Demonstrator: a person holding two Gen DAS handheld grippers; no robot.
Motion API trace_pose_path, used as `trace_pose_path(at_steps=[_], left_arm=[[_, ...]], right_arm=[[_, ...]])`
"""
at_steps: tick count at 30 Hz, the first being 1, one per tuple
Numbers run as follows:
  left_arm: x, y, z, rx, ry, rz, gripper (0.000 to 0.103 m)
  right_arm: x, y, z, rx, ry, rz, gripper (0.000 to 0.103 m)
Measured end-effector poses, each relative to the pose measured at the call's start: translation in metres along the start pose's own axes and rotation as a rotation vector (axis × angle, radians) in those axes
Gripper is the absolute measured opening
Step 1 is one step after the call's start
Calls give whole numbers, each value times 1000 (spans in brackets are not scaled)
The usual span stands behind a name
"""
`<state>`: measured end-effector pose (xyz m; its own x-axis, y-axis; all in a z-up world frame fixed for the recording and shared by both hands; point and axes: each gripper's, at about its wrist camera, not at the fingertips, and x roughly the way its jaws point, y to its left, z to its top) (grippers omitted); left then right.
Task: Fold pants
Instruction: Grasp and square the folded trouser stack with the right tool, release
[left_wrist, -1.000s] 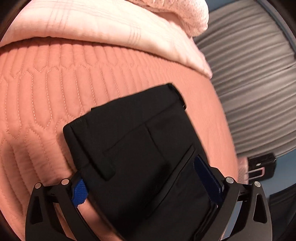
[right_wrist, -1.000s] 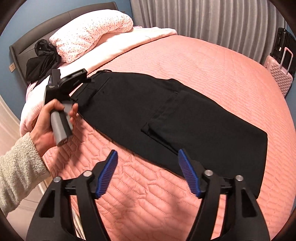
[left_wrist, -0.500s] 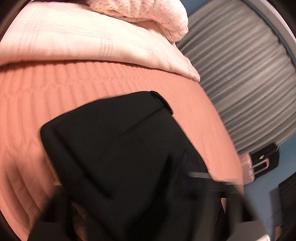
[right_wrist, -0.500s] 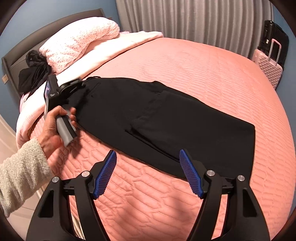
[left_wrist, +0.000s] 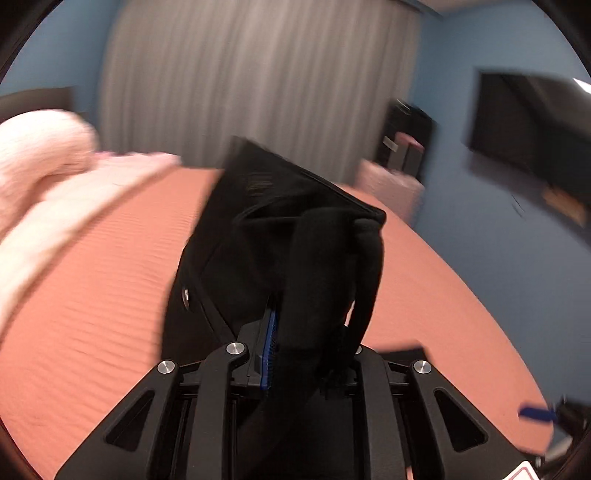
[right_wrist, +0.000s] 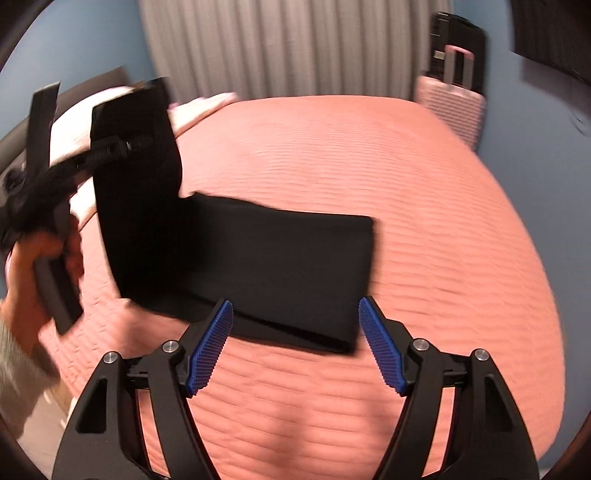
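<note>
**Black pants half lifted off the bed, left gripper has them**

Left wrist view: pretty blurry. The left gripper (left_wrist: 306, 347) is clamped on a thick bunched roll of the black pants (left_wrist: 280, 236). One ribbed blue pad (left_wrist: 269, 350) shows on the left side, pressed right against the cloth; the other pad is buried under the fabric. The pants are matte and dark, standing up from the gripper in a stiff slab with a sharp creased top edge, and there's a small silver button (left_wrist: 185, 294) on the left part. Under them is the salmon-pink quilted bedspread (left_wrist: 92, 295), with a soft pale pink pillow and blanket pile (left_wrist: 48, 177) off to the left. Grey pleated curtains (left_wrist: 251, 81) hang behind, against a blue wall.

Right wrist view: the right gripper (right_wrist: 295, 343) is spread wide with nothing in it, both ribbed blue pads (right_wrist: 210, 347) bare, hovering just over the near edge of the pants (right_wrist: 266, 266). One end of the pants lies flat as a neat rectangle on the bedspread (right_wrist: 424, 221); the other end is hoisted upright at the left, where the left hand (right_wrist: 22, 295) holds its gripper handle. A pink ridged suitcase (right_wrist: 452, 103) stands by the curtains (right_wrist: 288, 44).
</note>
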<state>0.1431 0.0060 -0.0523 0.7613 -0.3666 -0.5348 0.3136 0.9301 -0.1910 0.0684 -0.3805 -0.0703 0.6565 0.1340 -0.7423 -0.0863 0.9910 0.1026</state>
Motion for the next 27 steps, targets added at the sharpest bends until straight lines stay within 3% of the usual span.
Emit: trace_pose_path(at_steps=[3,5,6,7,9,13,15,18,20,22,27], left_arm=[[54,-65,-47,48,219,-58,21],[91,-100,-94,75,416,-52,22],[90,-115,-110,107,417,-8,22],[80,-122,-115,140,368,14,22],[63,-136,-109,188,324,22,22],[32,-116,-93,65,279,-93,30],[24,-103,-84,27,255,-100,40],[1,-99,-86,-12,233,-98,41],[-17,-92,-83,14,220,-63,44],[-25,-85,-82,58,226,-1,58],[-38,-52,-88,76,289,142,60]], right_arm=[[-2,-36,-15,69,7,-31,81],[-1,-57,-26,108,30,-37,81],[-2,-68,-32,121,38,-45,81],[-2,-76,-35,130,41,-49,81],[-1,-88,-42,148,48,-51,81],[15,-99,-40,209,76,8,81],[29,-95,-27,232,67,89,81],[57,-78,-7,219,105,152,81],[80,-64,6,187,124,189,81],[104,-50,17,157,159,228,81],[151,-32,28,111,252,246,81]])
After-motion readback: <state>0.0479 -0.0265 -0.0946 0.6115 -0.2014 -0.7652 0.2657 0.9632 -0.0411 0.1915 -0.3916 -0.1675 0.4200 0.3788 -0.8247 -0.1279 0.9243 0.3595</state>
